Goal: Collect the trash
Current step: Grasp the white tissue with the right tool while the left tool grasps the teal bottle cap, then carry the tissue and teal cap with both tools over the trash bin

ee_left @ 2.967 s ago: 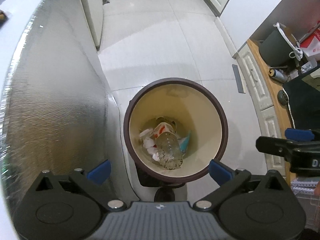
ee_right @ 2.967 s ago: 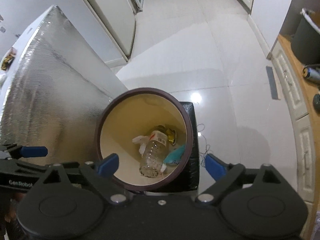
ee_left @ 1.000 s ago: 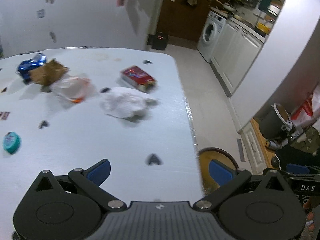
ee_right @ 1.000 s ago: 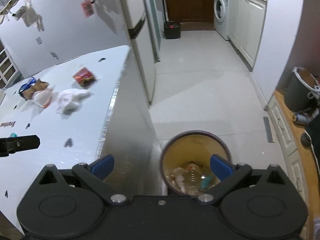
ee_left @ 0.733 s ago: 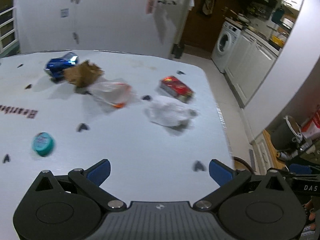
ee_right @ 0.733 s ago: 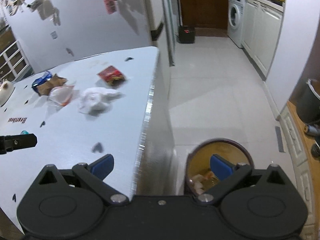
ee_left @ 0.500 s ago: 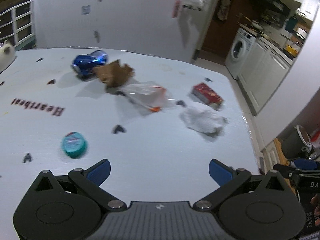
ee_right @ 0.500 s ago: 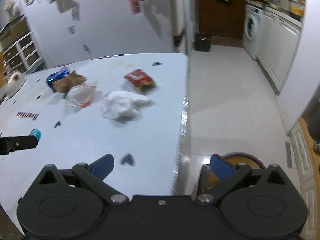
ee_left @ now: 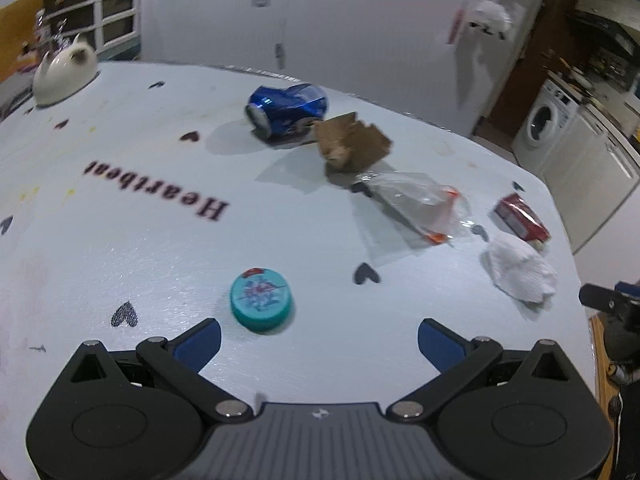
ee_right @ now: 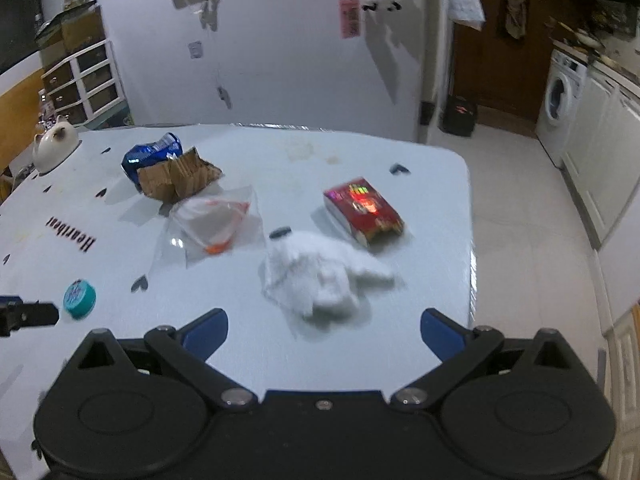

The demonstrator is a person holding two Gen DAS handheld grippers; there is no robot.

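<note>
Trash lies on the white table point(ee_left: 120, 248). A teal bottle cap point(ee_left: 261, 305) sits just ahead of my left gripper point(ee_left: 320, 344), which is open and empty. Farther off are a crushed blue can point(ee_left: 286, 107), brown cardboard point(ee_left: 350, 146), a clear plastic bag point(ee_left: 416, 206), a red packet point(ee_left: 520, 222) and a white crumpled tissue point(ee_left: 520, 274). My right gripper point(ee_right: 324, 330) is open and empty, with the tissue point(ee_right: 320, 276) just beyond its fingertips. The red packet point(ee_right: 362, 210), bag point(ee_right: 212, 220), cardboard point(ee_right: 178, 180), can point(ee_right: 152, 154) and cap point(ee_right: 79, 298) lie beyond and to the left.
A white cat-shaped ceramic point(ee_left: 64, 70) stands at the table's far left. The table's right edge point(ee_right: 470, 240) drops to a tiled floor point(ee_right: 532, 248). A washing machine point(ee_right: 560, 96) and cabinets line the far right wall. The left gripper's tip point(ee_right: 28, 315) shows at the right view's left edge.
Both grippers have swung from over the floor bin to the left, onto the table. The bin has left both views, and the trash on the table now lies close ahead.
</note>
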